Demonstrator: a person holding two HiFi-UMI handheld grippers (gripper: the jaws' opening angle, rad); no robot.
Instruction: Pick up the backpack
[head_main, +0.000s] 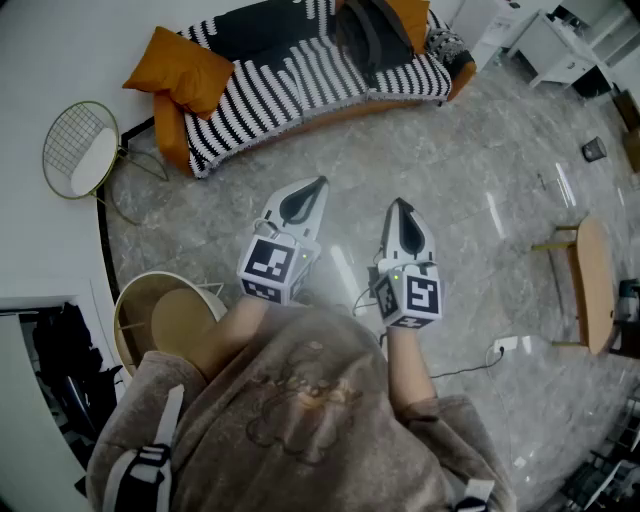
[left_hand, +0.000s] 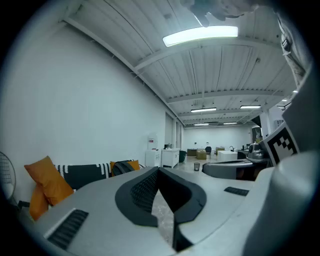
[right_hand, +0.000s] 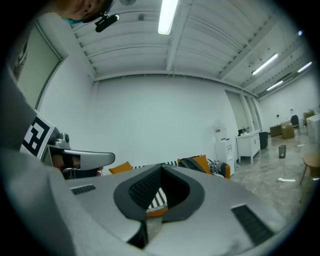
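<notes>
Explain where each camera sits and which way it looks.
Head view: on the person's head, looking steeply down at the striped sofa; shows forearms, left gripper, right gripper.
Left gripper view: on the left gripper, looking along its shut jaws toward the sofa.
Right gripper view: on the right gripper, facing likewise.
All share the backpack on the sofa.

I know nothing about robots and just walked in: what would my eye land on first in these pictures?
First, the two white tools the person holds out over the marble floor: the left gripper and the right gripper, both shut and empty. Beyond them, at the top of the head view, stands a black-and-white striped sofa, with an orange cushion at its left end and a dark backpack lying near its right end.
</notes>
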